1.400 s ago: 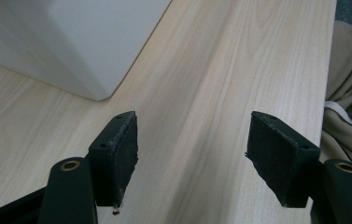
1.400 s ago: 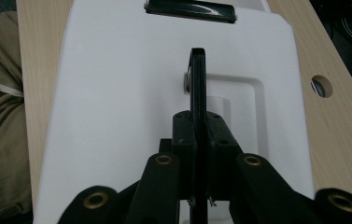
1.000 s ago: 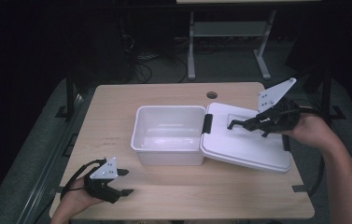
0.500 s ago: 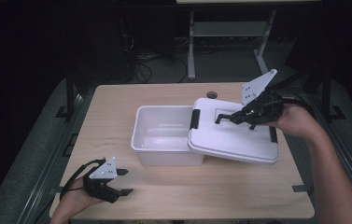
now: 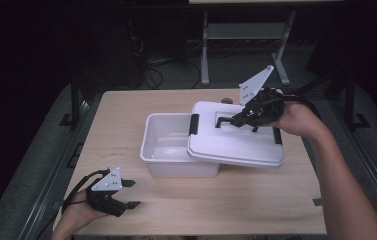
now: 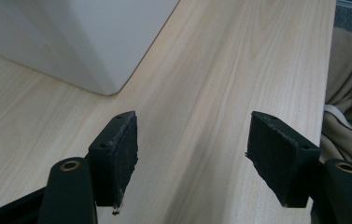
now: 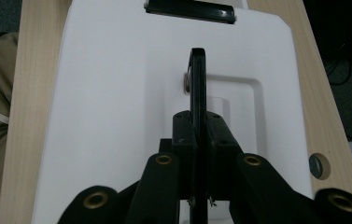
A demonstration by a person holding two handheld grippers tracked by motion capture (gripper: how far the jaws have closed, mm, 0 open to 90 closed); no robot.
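A white plastic bin (image 5: 173,145) stands open in the middle of the wooden table (image 5: 126,107). Its white lid (image 5: 236,142) hangs tilted above the bin's right part, lifted by its black carry handle (image 5: 222,120). My right gripper (image 5: 239,119) is shut on that handle; in the right gripper view the handle (image 7: 198,88) stands on edge between the pressed jaws, with the lid (image 7: 117,93) spread below. My left gripper (image 5: 128,194) rests at the table's front left corner, jaws open and nothing between them. In the left gripper view the bin's corner (image 6: 89,42) lies ahead of it.
A black clip (image 5: 194,124) sits on the lid's left edge and another (image 5: 277,135) on its right. A round cable hole (image 7: 317,166) is in the tabletop near the lid. Beyond the table stands a metal frame (image 5: 246,35) on a dark floor.
My right gripper has carried the lid leftward and a little upward, from beside the bin to partly over its right side. The left gripper has stayed put.
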